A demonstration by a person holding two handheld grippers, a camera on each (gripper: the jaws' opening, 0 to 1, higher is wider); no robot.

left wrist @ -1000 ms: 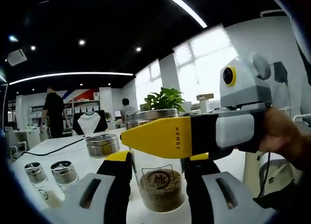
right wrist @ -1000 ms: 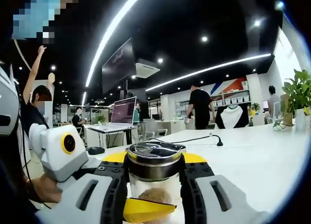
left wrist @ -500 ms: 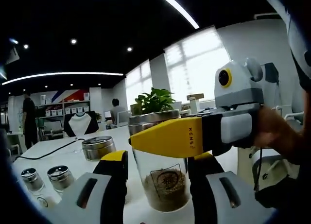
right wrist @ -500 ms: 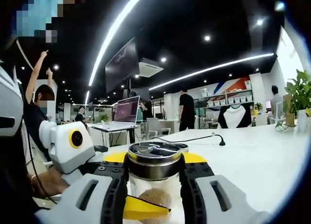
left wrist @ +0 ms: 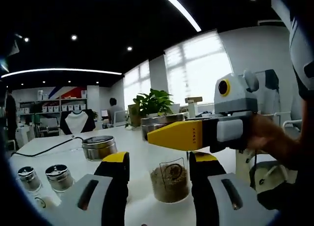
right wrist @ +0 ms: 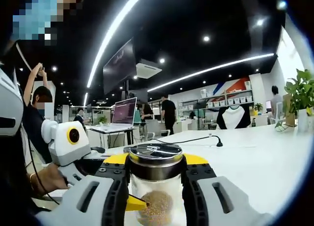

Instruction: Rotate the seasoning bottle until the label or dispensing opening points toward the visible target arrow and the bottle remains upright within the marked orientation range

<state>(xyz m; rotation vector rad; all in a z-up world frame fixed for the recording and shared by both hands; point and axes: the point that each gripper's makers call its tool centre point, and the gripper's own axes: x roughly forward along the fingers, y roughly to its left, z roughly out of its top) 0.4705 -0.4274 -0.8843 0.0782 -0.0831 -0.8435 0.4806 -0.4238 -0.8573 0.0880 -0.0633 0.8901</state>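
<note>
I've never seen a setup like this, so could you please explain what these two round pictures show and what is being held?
A person holds a hand-held two-jaw gripper in each hand, and a fisheye camera rides on each, giving the left gripper view and the right gripper view. The right gripper is shut on the seasoning bottle, a glass jar with a metal lid, standing upright on the white table. The left gripper is open, its jaws on either side of the bottle without touching. Two small shakers, a round tin and a black cable also lie there.
</note>
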